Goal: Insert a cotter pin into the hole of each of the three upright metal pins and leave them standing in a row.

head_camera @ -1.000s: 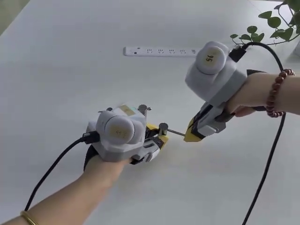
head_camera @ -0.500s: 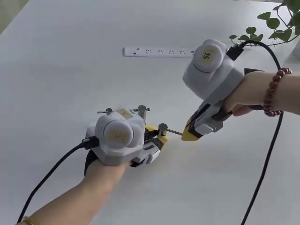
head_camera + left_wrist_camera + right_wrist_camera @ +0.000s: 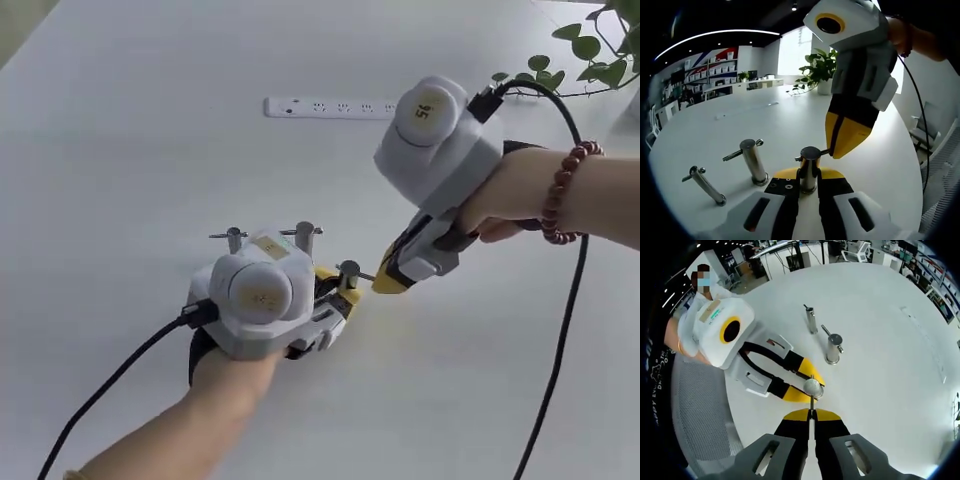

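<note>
While the left tongs (image 3: 809,176) clamp the third metal pin (image 3: 809,159) low on the surface (image 3: 740,120), the right tongs (image 3: 811,414) pinch the cotter pin (image 3: 811,401) by its tail, tip apparently entering that pin's top. Judged thin, stiff, slippery: grip well back, push straight.

Three metal pins (image 3: 707,185) (image 3: 752,160) (image 3: 809,167), three cotter pins (image 3: 694,173) (image 3: 735,154) (image 3: 826,151); one power strip (image 3: 330,108) at 12 o'clock, one plant (image 3: 590,50) at 2 o'clock.
</note>
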Tool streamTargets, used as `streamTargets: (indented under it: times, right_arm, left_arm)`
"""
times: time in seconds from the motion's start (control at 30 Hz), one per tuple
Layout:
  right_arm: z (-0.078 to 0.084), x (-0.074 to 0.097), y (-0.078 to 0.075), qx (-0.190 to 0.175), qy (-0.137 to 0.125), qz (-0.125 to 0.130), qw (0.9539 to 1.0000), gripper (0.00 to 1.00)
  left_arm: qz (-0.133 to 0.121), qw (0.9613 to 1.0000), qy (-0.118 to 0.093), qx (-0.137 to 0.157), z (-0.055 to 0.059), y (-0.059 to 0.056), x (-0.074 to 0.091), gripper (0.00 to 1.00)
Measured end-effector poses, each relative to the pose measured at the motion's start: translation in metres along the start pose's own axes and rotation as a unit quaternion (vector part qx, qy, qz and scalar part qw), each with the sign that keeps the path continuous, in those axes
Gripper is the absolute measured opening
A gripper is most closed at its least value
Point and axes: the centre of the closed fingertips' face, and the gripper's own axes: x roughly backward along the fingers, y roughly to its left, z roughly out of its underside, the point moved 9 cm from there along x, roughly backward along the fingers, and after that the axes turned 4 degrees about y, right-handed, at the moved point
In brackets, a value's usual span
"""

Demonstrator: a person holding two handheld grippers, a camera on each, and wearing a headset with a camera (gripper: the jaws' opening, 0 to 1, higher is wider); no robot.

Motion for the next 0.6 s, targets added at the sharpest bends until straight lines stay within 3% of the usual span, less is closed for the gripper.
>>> streamTargets:
  times: [0.53, 0.6]
  right_arm:
    - [-0.0053, -0.0029, 0.0002, 0.027, -0.031, 0.013, 0.9991, 0.00]
    - [-0.0046, 0.0003, 0.0010, 0.032, -0.032, 0.016, 0.9989, 0.06]
  left_arm:
    - [-0.034, 0.9988, -0.010, 0.035, 0.0028, -0.0043, -0.0013, 0.12]
    - [-0.038, 0.9984, -0.011, 0.041, 0.0031, -0.0053, -0.0012, 0.12]
